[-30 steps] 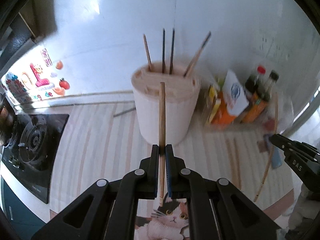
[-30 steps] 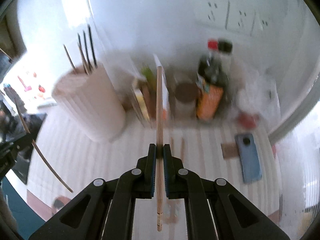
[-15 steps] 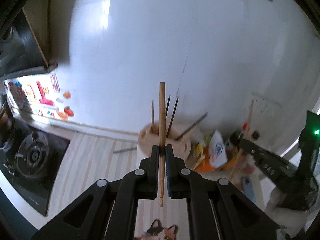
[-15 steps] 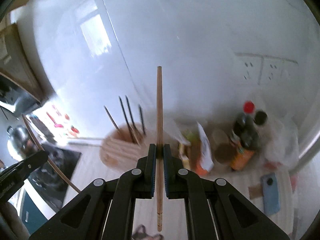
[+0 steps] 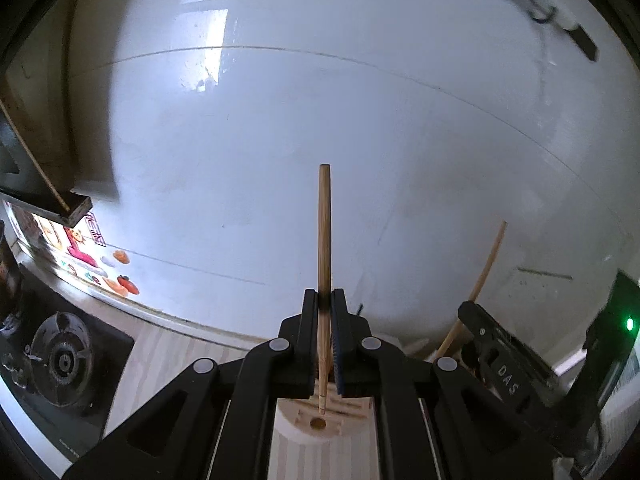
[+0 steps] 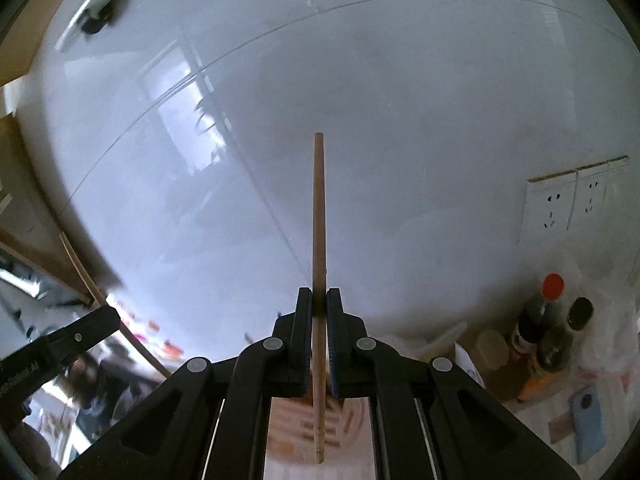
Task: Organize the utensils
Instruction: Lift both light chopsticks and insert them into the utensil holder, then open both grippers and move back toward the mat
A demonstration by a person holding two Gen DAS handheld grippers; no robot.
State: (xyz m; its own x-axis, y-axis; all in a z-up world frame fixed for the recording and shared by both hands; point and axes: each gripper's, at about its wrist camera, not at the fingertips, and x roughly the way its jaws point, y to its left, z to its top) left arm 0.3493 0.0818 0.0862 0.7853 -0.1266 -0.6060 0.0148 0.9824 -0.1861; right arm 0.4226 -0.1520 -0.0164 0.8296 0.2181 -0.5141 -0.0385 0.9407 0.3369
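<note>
Currently we hold one wooden chopstick in each gripper. The left gripper (image 5: pixel 324 322) is clenched on the left chopstick (image 5: pixel 324 236) below its middle, and the right gripper (image 6: pixel 319 320) is clenched on the right chopstick (image 6: pixel 319 216) likewise. Each stick stands near upright between its jaws, blunt end up against the white tiled wall (image 5: pixel 360 120).

The chopstick holder (image 5: pixel 320 424), a pale cylinder with a slotted wooden top, sits on the striped countertop (image 5: pixel 168 360) directly beneath both grippers. In the left wrist view the stick's narrow tip hangs just above a round hole in that top.

To do this step well, we judge that we should:
1. Keep each stick vertical over its hole or slot.
2. Lower one gripper at a time, so the sticks do not collide.
3. Release only once the tip has entered.

Both chopsticks are straight, light brown and slightly tapered; the right one shows fine grooves near its tip.
</note>
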